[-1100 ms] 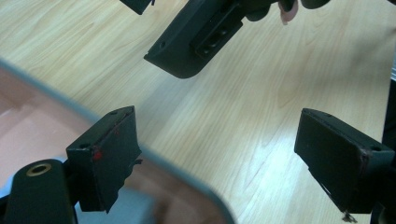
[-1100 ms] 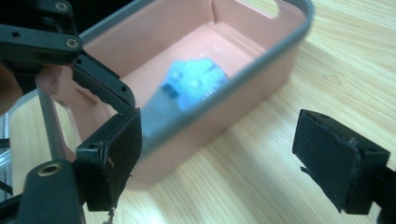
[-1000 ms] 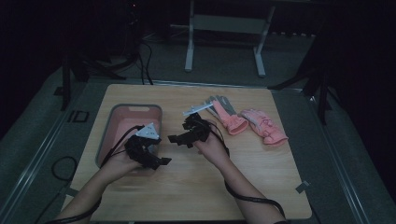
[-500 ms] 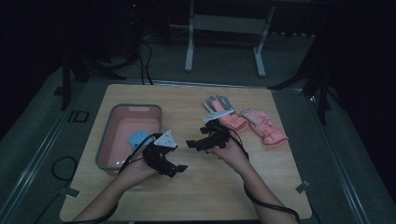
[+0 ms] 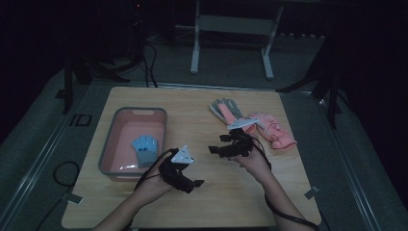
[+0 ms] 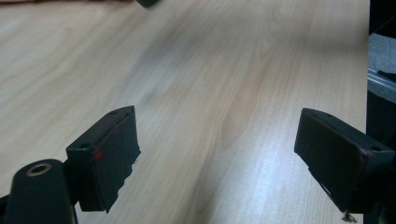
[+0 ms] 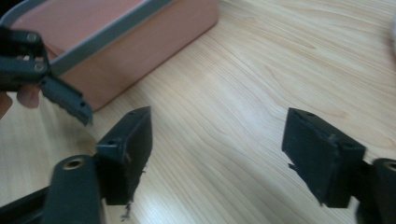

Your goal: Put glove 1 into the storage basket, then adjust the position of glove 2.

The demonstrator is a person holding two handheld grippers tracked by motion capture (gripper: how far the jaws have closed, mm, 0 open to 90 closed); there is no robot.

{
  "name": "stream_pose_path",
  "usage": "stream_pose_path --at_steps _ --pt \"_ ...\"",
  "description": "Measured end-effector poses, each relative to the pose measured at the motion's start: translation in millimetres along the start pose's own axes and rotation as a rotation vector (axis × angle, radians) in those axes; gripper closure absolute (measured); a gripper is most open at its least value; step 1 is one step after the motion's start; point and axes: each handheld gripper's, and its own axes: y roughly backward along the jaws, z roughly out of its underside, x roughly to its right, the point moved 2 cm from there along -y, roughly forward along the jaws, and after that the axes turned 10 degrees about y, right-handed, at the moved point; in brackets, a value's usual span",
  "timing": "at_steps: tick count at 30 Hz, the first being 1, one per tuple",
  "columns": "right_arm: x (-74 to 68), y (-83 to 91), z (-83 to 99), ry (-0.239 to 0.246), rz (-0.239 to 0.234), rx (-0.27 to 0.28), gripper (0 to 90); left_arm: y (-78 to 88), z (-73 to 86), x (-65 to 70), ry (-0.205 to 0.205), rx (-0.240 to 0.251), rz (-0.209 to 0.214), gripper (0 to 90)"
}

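We saw the tray (image 5: 109, 144) on the left part of the table (image 5: 202, 110), and one glove (image 5: 144, 148) lay inside it. Two more gloves (image 5: 250, 122) lay side by side on the table's far right part, well apart from the tray. Between them, nearer to the person, the left gripper (image 5: 196, 184) hung just right of the tray's near corner and the right gripper (image 5: 215, 144) stood before the two gloves.

Right gripper (image 7: 217, 156): two black jaws stand wide apart, having just been closing a little, nothing between them, only pale wood-grain tabletop (image 7: 261, 70) beneath. Upper left: pink plastic bin with grey rim (image 7: 140, 42), resting on the table. Far left: the other black gripper (image 7: 70, 105) beside the bin, a fingertip (image 7: 25, 96) behind it.
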Motion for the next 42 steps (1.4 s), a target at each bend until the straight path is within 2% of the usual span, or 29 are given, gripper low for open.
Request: stream_pose_path --at_steps 4,7,10,11,12,15,17,18,20,21,22,23,24,25,29,30,35,37,42 --pt "6.5 8.6 7.1 0.013 0.021 0.009 32.5 -10.9 8.9 3.9 0.010 0.021 -0.007 14.0" --pt "13.5 17.2 10.5 0.020 0.056 0.019 37.6 -17.6 15.5 5.6 0.013 0.027 -0.017 14.0" --pt "20.4 22.8 12.9 0.008 0.072 0.025 40.5 -21.5 20.3 6.5 0.022 0.033 -0.012 14.0" --pt "24.5 25.5 14.3 0.004 0.079 0.027 40.5 -21.5 20.3 6.5 0.022 0.033 -0.012 14.0" --pt "34.7 31.2 17.7 -0.011 0.104 0.028 43.2 -27.2 28.2 7.3 0.040 0.029 -0.002 13.9" --pt "47.1 36.4 22.1 -0.021 0.143 0.023 43.9 -31.2 33.9 8.5 0.055 0.029 0.001 10.3" --pt "51.7 37.6 23.3 -0.026 0.148 0.025 44.0 -33.1 36.4 9.4 0.065 0.020 0.011 8.8" --pt "59.5 39.5 24.8 -0.031 0.172 0.024 45.7 -33.7 37.4 10.0 0.063 0.021 0.007 7.5" --pt "68.2 40.9 25.7 -0.033 0.189 0.018 47.2 -35.4 39.5 11.7 0.053 0.019 0.004 4.1" --pt "73.2 41.7 25.9 -0.031 0.200 0.016 51.8 -35.9 40.3 12.4 0.052 0.020 0.004 1.8" --pt "73.2 41.7 25.9 -0.031 0.200 0.016 51.8 -35.9 40.3 12.4 0.052 0.020 0.004 1.8" --pt "78.5 42.6 26.0 -0.040 0.204 0.007 55.5 -34.9 41.6 12.8 0.048 0.041 -0.005 1.8" --pt "89.3 43.5 25.1 -0.053 0.221 0.001 55.9 -34.4 42.3 12.6 0.051 0.053 -0.013 1.8" --pt "93.8 43.5 24.4 -0.057 0.229 -0.002 56.6 -34.3 43.2 12.3 0.056 0.060 -0.020 1.8" --pt "107.2 41.0 22.2 -0.078 0.249 -0.001 56.8 -33.5 47.6 11.3 0.074 0.069 -0.025 1.8" --pt "114.0 36.1 19.9 -0.077 0.263 -0.006 56.6 -33.3 48.5 11.8 0.076 0.071 -0.025 1.8" --pt "126.9 22.1 13.4 -0.087 0.269 -0.016 57.8 -31.7 51.4 14.2 0.091 0.086 -0.022 1.8" --pt "136.5 9.7 7.8 -0.067 0.290 -0.049 58.5 -32.0 52.9 14.0 0.091 0.087 -0.024 1.8" --pt "151.6 -3.9 1.7 -0.082 0.284 -0.064 60.0 -33.4 56.2 12.6 0.101 0.089 -0.024 1.8"
